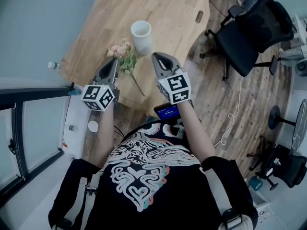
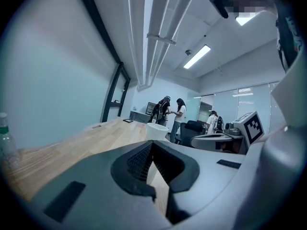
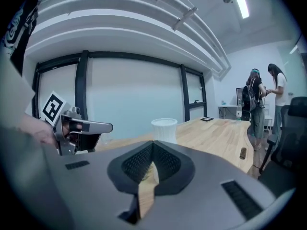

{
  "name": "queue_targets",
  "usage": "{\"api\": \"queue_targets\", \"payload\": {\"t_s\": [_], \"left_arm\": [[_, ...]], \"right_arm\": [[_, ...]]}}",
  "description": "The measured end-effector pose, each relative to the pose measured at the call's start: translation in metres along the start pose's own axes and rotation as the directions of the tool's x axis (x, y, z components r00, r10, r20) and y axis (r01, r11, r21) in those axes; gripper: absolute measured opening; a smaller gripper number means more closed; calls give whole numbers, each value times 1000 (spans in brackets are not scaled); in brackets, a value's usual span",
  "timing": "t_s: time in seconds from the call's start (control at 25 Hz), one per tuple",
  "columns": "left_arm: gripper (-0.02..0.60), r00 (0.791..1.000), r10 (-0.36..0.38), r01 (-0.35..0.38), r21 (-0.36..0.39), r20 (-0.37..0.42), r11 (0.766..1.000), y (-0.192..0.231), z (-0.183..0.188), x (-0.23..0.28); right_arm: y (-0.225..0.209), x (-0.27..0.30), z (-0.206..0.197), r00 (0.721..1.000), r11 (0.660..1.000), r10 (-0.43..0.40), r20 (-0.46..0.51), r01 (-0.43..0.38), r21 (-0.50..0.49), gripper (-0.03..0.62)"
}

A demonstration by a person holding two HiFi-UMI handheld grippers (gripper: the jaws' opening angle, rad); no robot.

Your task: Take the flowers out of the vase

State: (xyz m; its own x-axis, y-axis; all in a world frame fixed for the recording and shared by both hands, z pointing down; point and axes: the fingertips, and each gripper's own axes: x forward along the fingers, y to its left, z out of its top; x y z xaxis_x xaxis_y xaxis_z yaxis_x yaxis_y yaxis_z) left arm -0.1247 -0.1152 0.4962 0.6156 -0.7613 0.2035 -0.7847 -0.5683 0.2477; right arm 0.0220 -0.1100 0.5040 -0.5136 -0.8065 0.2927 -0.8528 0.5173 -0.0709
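Observation:
A white ribbed vase [image 1: 141, 35] stands upright on the wooden table [image 1: 158, 8], and no flowers show in it. The pink flowers [image 1: 122, 50] lie flat on the table just left of it, their green stem [image 1: 136, 84] running toward the near edge. My left gripper [image 1: 114, 62] hangs shut and empty just left of the blooms. My right gripper [image 1: 157, 57] hangs shut and empty just right of the stem, below the vase. The left gripper view shows closed jaws [image 2: 152, 146] with the vase [image 2: 157, 131] beyond. The right gripper view shows the same [image 3: 153, 146], vase [image 3: 164, 128] ahead. The flowers are hidden in both.
A water bottle [image 1: 53, 65] stands at the table's left corner. A black office chair [image 1: 249, 37] sits at the table's right side. A dark-framed glass partition [image 1: 19, 128] runs along the left. Several people [image 2: 172, 111] stand far behind the table.

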Motion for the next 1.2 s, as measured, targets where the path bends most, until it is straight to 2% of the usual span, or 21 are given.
{"api": "queue_targets", "payload": {"t_s": [0.12,0.24,0.36,0.48,0.64,0.8,1.08,1.2], "left_arm": [[3,999,14,-14,3,45,1000,-14,12,-9],[3,997,48,-50,44,55,998,-24,19,-17],[3,994,78,-84,75,78,994,-33,28,-20],[3,987,127,-134,74,101,988,-41,31,-29],[3,977,177,-184,53,123,981,-50,38,-36],[3,971,193,-204,66,139,977,-59,46,-42],[3,969,213,-222,66,122,973,-65,47,-44],[3,969,219,-230,92,116,969,-67,48,-43]], "right_arm": [[1,-16,8,1000,1000,13,15,-13,-5,3],[2,-32,22,999,1000,26,40,-27,8,3],[-2,-40,37,998,999,26,61,-24,-27,3],[-3,-50,46,996,997,47,78,-42,-64,3],[-6,-64,57,988,995,85,126,-79,-58,3],[-6,-71,63,982,993,103,160,-93,-71,3],[-4,-79,67,974,991,133,185,-124,-58,3],[-6,-81,68,974,990,133,182,-123,-65,3]]}}
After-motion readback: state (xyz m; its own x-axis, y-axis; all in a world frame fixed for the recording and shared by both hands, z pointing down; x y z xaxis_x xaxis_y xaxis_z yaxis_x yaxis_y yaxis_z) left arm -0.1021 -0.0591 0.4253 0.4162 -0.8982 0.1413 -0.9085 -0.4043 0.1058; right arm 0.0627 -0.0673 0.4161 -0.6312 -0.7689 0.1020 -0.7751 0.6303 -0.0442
